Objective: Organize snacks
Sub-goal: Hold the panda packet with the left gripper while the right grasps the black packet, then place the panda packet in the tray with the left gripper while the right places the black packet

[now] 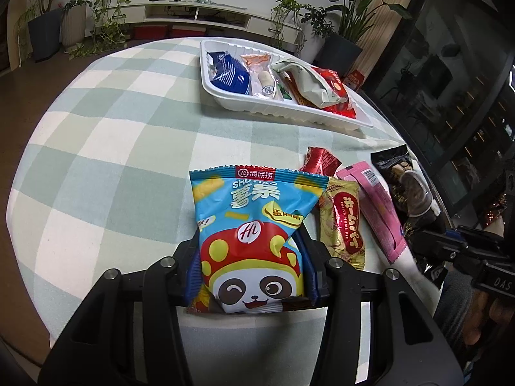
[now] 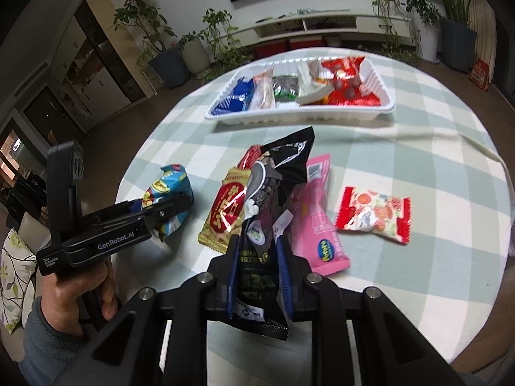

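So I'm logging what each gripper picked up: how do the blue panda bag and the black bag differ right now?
The blue panda bag is bright blue with a cartoon panda; the black bag is dark with grey print. The left gripper holds the blue panda bag; the right gripper holds the black bag. The blue panda bag looks puffy, the black bag narrower and creased. Both are clamped at their lower end, outside the white tray.

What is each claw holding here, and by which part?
Left claw: blue panda snack bag, pinched across its lower half. Right claw: black snack bag, pinched near its bottom end.
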